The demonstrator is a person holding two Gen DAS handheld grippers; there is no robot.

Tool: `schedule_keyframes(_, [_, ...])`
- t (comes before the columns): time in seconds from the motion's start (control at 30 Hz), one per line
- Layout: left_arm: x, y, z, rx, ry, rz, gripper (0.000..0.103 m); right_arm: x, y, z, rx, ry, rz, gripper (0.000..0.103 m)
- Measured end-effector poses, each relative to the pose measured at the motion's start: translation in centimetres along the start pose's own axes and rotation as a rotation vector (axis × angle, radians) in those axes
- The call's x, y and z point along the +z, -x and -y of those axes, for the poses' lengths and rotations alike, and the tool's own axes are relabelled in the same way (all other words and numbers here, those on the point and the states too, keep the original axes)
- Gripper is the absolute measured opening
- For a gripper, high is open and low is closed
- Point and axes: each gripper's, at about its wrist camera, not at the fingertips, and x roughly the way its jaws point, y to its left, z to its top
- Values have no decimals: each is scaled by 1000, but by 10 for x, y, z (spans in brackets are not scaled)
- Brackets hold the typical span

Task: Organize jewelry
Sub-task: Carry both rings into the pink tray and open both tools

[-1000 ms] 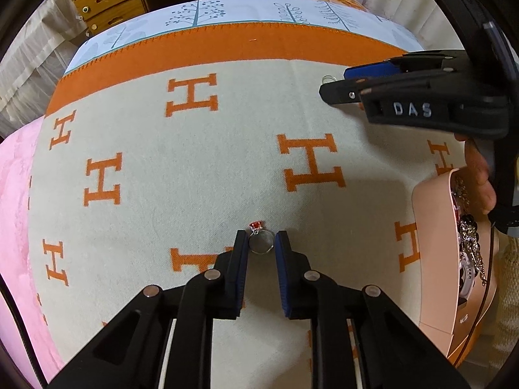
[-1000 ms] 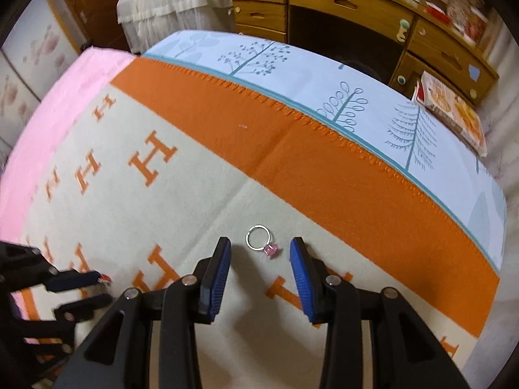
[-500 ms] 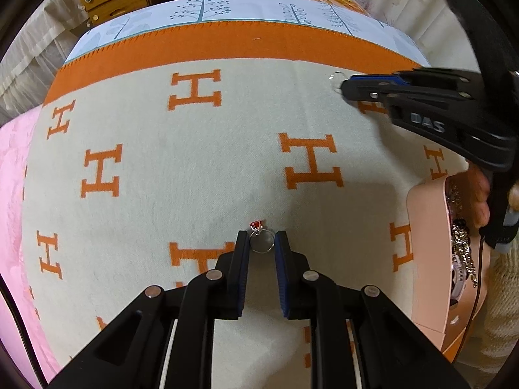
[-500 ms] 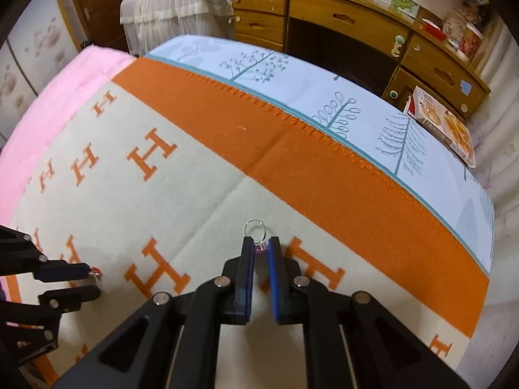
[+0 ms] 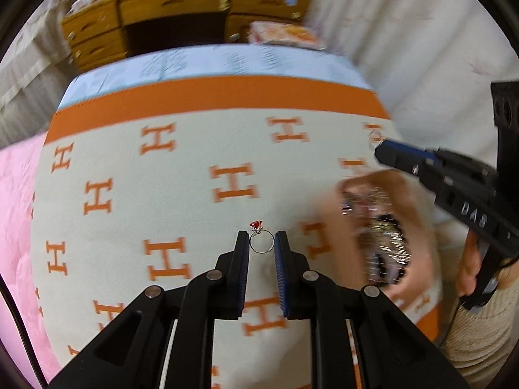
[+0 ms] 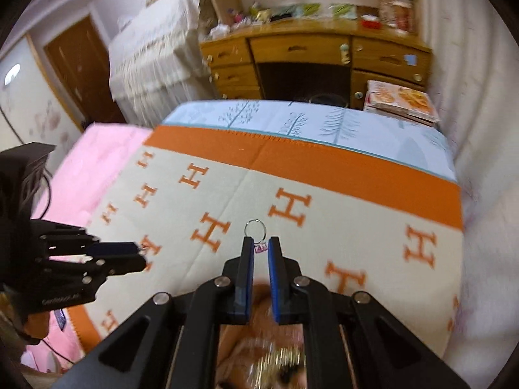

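My left gripper is shut on a silver ring with a red stone, held above the H-patterned blanket. My right gripper is shut on a silver ring with a pink stone, pinched at the stone, and also shows in the left wrist view. A pink jewelry box holding chains and trinkets lies on the blanket at the right, blurred; the right gripper hangs above it, and it shows in the right wrist view. The left gripper also shows in the right wrist view.
A wooden desk with drawers stands beyond the bed's far end. A stack of printed boxes lies at the bed's far right corner. A pink cover borders the blanket on the left. White curtain hangs at right.
Both grippers have lifted off the blanket with their rings. The right gripper has swung back over the jewelry box. Both views are tilted up and blurred with motion.
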Motion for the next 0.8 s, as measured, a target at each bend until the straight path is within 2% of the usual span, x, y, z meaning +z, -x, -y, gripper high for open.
schedule_keyframes(0.13, [1,2,43,-41,-65,20,14,-23,26,3,-13,-37,23,9])
schedule_keyframes(0.4, [10,-18,101,-59,-136,18,14,-44,37,15,-128,-95,9,9])
schedule_keyframes(0.63, [9,-25,120,-42,-171,11,14,-55,34,29,-205,-140,-32,9])
schedule_keyframes(0.8, [8,-23,117,-22,-162,24,27,-63,31,38,-189,-181,-53,9])
